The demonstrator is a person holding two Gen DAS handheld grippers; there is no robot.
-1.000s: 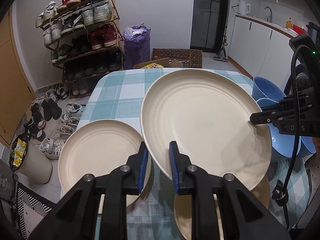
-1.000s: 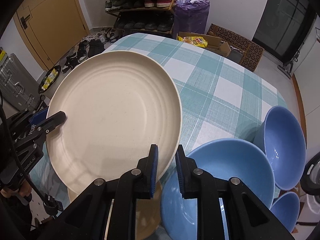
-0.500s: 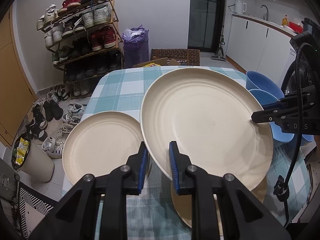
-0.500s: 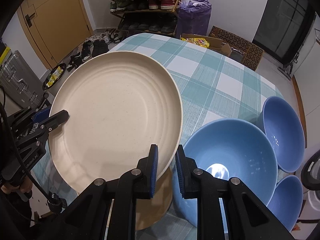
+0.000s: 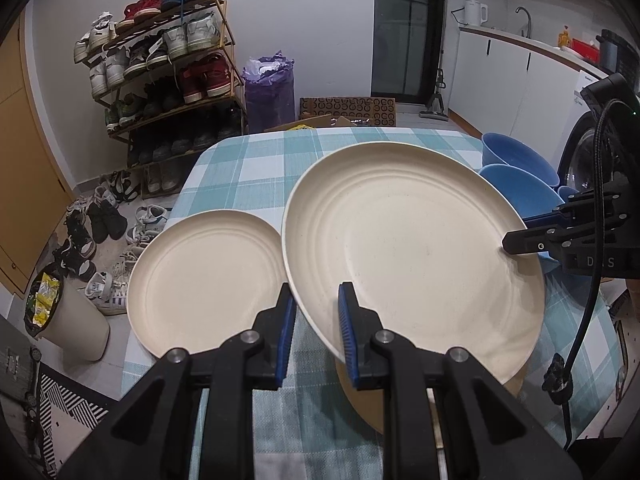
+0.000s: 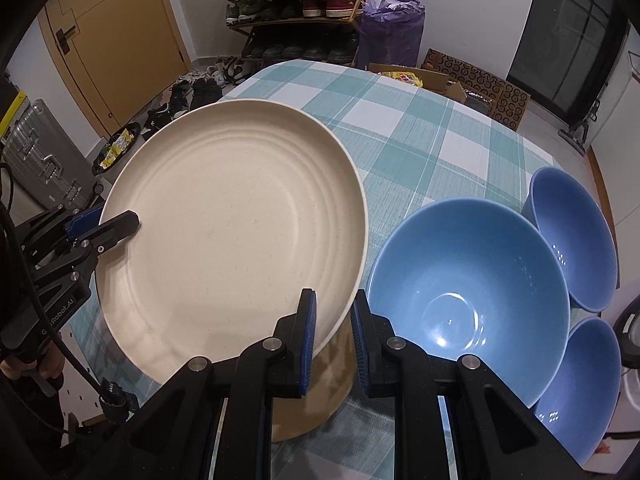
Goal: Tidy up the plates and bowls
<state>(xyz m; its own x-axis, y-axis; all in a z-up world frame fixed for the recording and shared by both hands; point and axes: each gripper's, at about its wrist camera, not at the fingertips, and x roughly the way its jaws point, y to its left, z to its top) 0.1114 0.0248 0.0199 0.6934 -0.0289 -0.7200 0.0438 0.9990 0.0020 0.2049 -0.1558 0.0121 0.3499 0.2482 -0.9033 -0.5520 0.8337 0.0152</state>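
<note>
Big plate (image 5: 412, 256) airborne mid-frame over counter (image 5: 256, 176). Our left gripper (image 5: 316, 324) and right gripper (image 6: 332, 332) each have fingers clamped on opposite rim edges. We judge it stiff, light, smooth-glazed, so slippery and chip-prone: hold rim only, keep level. Small plate (image 5: 208, 276) lower left, bowls (image 6: 468, 276) right.

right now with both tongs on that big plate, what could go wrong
1. The big cream plate is held tilted, only by its rim: the left tongs and right tongs pinch opposite edges. If the hands drift apart or twist, it could slip out.
2. The large blue bowl sits right beside the plate's edge; a swing that way could knock it.
3. The smaller cream plate seems to overhang the table's edge, so a bump might tip it off.
</note>
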